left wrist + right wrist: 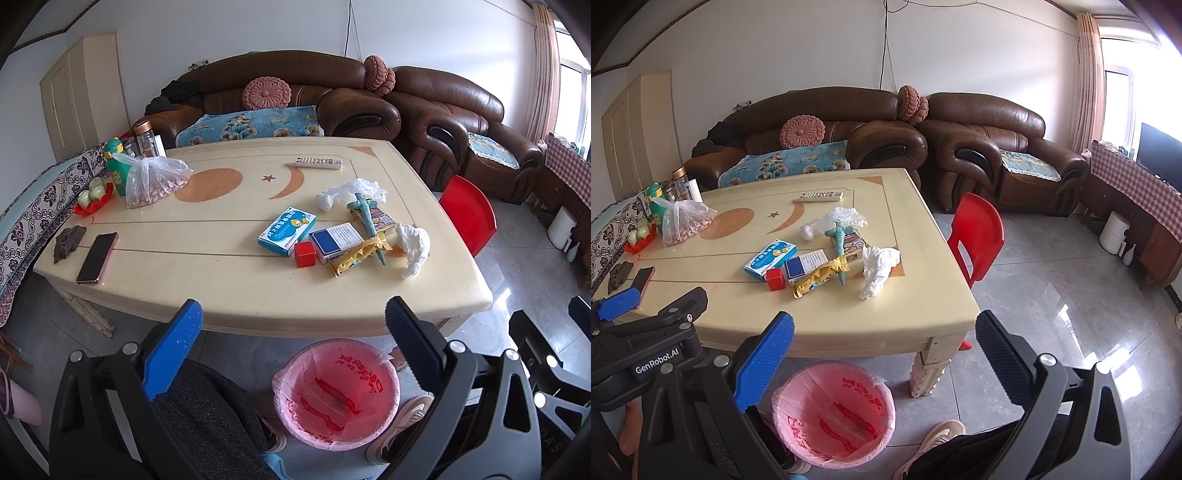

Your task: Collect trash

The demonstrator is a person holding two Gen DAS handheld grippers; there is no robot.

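Note:
On the cream table [229,295] [849,325], right of the middle, lies a clutter. It holds a crumpled white tissue [413,247] [877,267], a clear crumpled plastic bag [351,194] [834,221], a yellow snack wrapper [360,254] [816,277], a blue medicine box [286,230] [770,260], a red cube [304,254] [775,278] and a teal toy sword [369,221] [839,247]. A pink-lined bin [336,395] [833,410] stands on the floor below the table's near edge. My left gripper [295,306] [653,302] and right gripper [886,321] hover open and empty before that edge.
A phone [98,258] and a dark rag lie near the table's left end. A bag of nuts [151,181], a green bottle, a fruit plate and a remote [317,162] sit farther back. A red chair [975,236] stands at the right end. A person's shoes flank the bin.

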